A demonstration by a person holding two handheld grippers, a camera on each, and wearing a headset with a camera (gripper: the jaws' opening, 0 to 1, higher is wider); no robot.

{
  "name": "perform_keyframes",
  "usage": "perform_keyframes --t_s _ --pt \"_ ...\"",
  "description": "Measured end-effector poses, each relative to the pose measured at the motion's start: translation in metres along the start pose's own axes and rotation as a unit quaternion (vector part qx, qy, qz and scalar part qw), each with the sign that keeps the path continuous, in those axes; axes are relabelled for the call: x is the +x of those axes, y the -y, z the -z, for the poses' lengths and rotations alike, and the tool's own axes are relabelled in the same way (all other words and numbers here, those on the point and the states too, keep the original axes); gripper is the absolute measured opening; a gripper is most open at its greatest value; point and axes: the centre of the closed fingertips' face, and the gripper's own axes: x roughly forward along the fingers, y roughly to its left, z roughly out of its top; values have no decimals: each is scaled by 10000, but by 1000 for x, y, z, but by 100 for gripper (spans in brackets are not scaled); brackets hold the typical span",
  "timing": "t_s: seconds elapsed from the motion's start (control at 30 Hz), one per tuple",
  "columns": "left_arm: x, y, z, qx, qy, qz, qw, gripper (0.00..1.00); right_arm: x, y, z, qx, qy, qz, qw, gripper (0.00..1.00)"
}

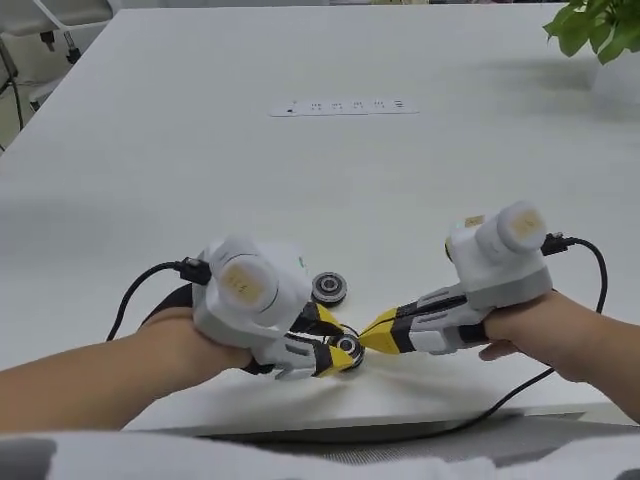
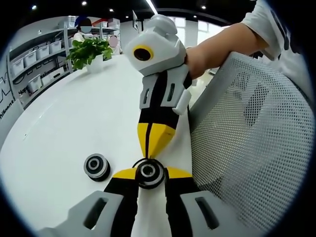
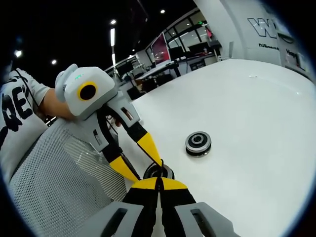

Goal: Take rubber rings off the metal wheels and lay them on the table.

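The left gripper (image 1: 338, 346) has its yellow-tipped black fingers (image 2: 126, 174) spread part way and clamped on a small round metal wheel with a dark rim (image 2: 149, 173). One finger presses each side of the wheel, which is held just above the near edge of the white tabletop (image 1: 400, 180). In the left gripper view the wheel sits right between the two yellow tips, its flat face turned toward the camera.

The right gripper (image 1: 368, 338) comes in from the opposite side with its yellow fingers (image 3: 146, 185) pressed together into a single point. That point meets the wheel's rim on the side away from the left gripper's body. There a thin black rubber ring (image 2: 139, 161) stands slightly off the wheel as a narrow arc, nipped between the closed tips. In the right gripper view the held wheel lies just beyond the joined tips, framed by the left gripper's open fingers.

A second round metal wheel with a black rubber band (image 1: 329, 288) lies flat on the tabletop just beyond the two grippers, near the left one and apart from both sets of fingers.

A hand wraps each gripper's body, and a black cable (image 1: 140, 290) trails from the left one. Farther back lie a white printed label strip (image 1: 343, 106) and a green leafy plant (image 1: 595, 30) at the far right corner.
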Motion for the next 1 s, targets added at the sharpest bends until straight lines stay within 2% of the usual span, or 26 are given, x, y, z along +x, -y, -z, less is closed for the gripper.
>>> perform_keyframes --t_s 0.4,0.47,0.53,0.6,0.77,1.0 --pt "-23 4 -10 -57 94 30 9999 27 -4 -3 -8 -49 78 -16 10000 0" --pt "-26 6 -13 -205 160 48 9997 28 -5 -3 -9 -55 91 -17 9999 0" --pt "-32 8 -19 -421 323 56 9986 30 -6 -3 -11 -55 115 -23 9999 0" --pt "-37 9 -23 -502 425 38 9978 32 -7 -3 -12 -63 121 -25 9999 0" --pt "-50 9 -22 -601 456 -71 9971 36 -9 -6 -18 -78 156 -32 9998 0" --pt "-72 2 -21 -714 554 -312 9954 43 -8 -12 -25 -150 169 -66 9997 0"
